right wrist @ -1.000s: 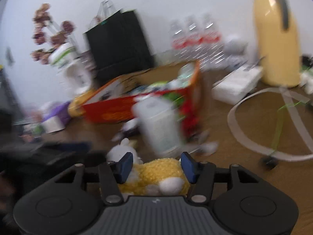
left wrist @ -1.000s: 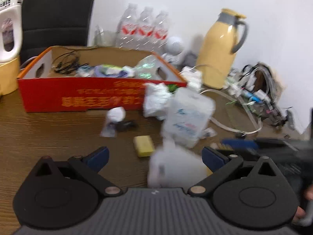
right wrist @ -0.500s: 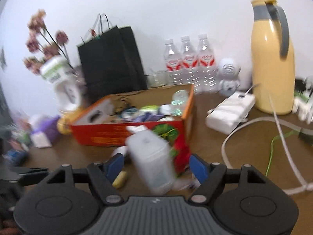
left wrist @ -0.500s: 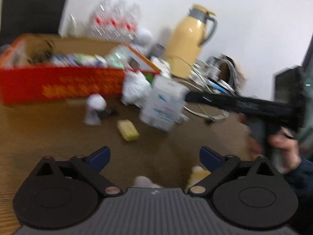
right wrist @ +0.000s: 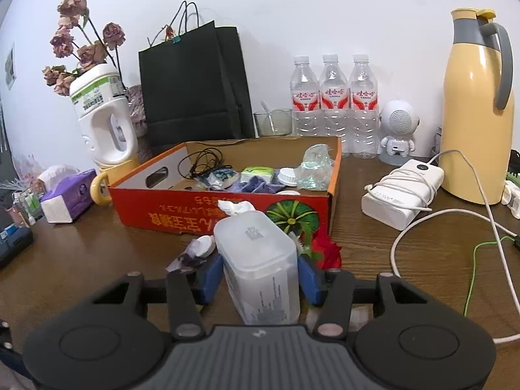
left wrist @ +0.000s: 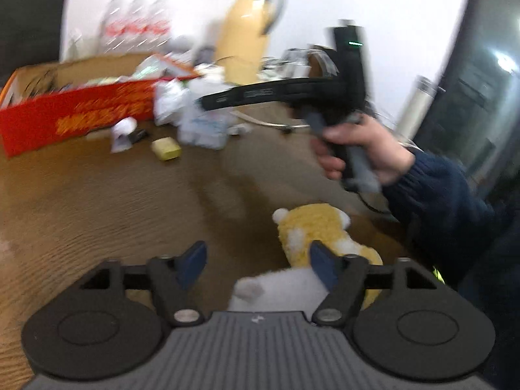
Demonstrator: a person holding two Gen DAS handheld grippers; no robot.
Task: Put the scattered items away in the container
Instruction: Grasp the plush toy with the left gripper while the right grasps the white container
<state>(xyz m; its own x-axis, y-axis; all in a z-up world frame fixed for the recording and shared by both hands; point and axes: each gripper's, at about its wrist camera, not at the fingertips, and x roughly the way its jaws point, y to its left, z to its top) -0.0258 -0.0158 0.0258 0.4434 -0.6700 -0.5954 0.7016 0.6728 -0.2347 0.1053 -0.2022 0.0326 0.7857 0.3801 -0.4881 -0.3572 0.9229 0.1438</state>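
Observation:
My right gripper point(right wrist: 260, 276) is closing its jaws on a translucent white plastic container point(right wrist: 256, 253), and both blue pads touch its sides. The container stands on the table just in front of the red cardboard box point(right wrist: 182, 214). My left gripper point(left wrist: 256, 261) is closing too, low over a yellow and white plush toy point(left wrist: 312, 227). The toy's white part lies between the fingers near the right one, and the pads do not press it. A yellow block point(left wrist: 166, 149), a crumpled tissue point(right wrist: 235, 206) and a red rose point(right wrist: 328, 250) lie loose by the box.
Along the wall stand a yellow thermos point(right wrist: 476, 113), three water bottles point(right wrist: 333, 97), a black paper bag point(right wrist: 191, 81) and a white jug point(right wrist: 104, 120). A white power bank point(right wrist: 403, 188) with trailing cables lies right of the box. A purple tissue box point(right wrist: 65, 198) sits left.
The left view swung right, bringing the plush toy under my narrowing left jaws. My right gripper left the plush toy, moved up to the plastic container, and its jaws widened, then closed around it.

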